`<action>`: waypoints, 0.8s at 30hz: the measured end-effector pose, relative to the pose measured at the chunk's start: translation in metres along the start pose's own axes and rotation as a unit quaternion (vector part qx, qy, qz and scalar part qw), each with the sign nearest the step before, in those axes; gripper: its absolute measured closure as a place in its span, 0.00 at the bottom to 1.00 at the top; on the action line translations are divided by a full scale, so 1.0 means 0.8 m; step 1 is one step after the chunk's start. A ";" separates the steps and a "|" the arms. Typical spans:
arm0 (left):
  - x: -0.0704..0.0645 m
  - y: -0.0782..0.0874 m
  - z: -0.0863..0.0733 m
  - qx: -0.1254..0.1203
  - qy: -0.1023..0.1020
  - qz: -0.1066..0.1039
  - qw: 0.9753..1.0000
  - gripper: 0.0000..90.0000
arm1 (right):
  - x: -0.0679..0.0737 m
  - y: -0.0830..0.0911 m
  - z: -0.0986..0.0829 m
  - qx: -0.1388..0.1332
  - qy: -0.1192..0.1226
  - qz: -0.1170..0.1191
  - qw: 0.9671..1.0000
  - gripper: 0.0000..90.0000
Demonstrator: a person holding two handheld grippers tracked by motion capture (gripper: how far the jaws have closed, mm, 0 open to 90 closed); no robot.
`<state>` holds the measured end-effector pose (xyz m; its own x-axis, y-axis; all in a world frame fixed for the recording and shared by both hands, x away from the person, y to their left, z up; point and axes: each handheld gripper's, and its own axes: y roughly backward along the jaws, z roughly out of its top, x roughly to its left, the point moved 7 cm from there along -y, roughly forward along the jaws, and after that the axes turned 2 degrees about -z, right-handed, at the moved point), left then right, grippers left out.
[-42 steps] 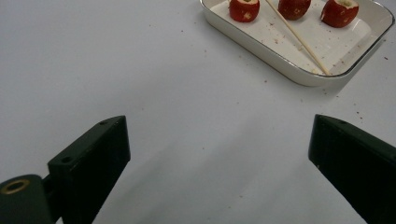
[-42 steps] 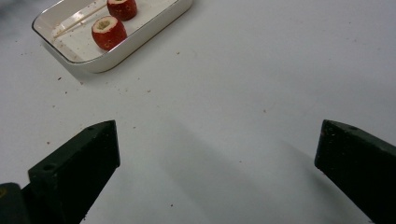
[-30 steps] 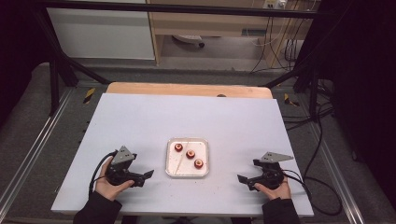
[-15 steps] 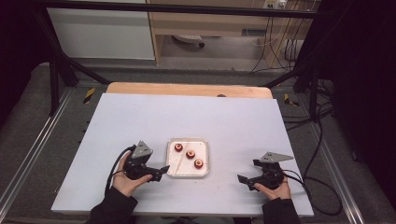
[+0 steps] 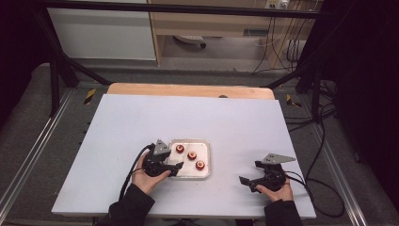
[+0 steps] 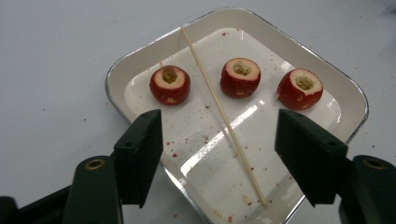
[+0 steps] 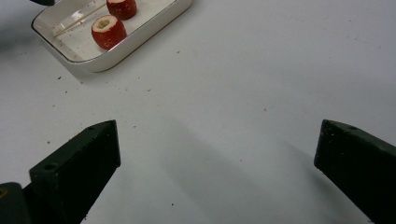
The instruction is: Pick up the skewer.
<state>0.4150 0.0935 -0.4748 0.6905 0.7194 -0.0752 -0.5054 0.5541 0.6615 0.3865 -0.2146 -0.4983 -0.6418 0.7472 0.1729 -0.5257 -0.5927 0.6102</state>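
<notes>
A white tray [image 5: 190,140] lies at the table's near middle, holding three cored red fruits [image 6: 170,84] [image 6: 240,77] [image 6: 300,88] in a row. A thin wooden skewer [image 6: 219,107] lies across the tray [image 6: 116,93] between the first and second fruit. My left gripper [image 5: 175,168] is over the tray's near left corner. It is open [image 6: 219,128], its jaws either side of the skewer's near half and apart from it. My right gripper [image 5: 251,172] is open [image 7: 219,130] over bare table, to the right of the tray [image 7: 140,39].
The white tabletop [image 5: 235,122] stretches bare behind and beside the tray, with red crumbs around it. A wooden strip [image 5: 188,89] runs along the far edge. Black frame bars and cables [image 5: 324,141] stand off the table.
My left gripper has moved right from the near-left table area to the tray's left corner. The right gripper has stayed put.
</notes>
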 end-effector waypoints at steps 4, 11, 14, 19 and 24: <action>-0.004 -0.009 0.000 0.006 0.006 0.003 1.000 0.47 | 0.000 0.000 0.000 0.001 0.001 0.000 1.000 0.01; -0.007 -0.020 0.000 0.008 0.019 0.014 1.000 0.64 | 0.000 0.000 0.000 -0.001 0.001 0.001 1.000 0.01; -0.009 -0.022 -0.001 0.011 0.020 0.017 1.000 0.69 | 0.000 0.000 0.000 -0.001 0.000 0.002 1.000 0.01; -0.014 -0.028 -0.002 0.015 0.019 0.022 0.999 0.76 | 0.001 0.000 0.000 -0.001 0.000 0.003 1.000 0.01; -0.016 -0.031 -0.003 0.017 0.019 0.027 0.999 0.82 | 0.001 0.000 0.000 -0.002 -0.001 0.003 1.000 0.01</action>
<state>0.4175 0.0710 -0.4921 0.6424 0.7635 -0.0655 -0.5238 0.4999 0.6897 0.3862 -0.2141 -0.4980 -0.6440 0.7441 0.1778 -0.5237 -0.5981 0.6066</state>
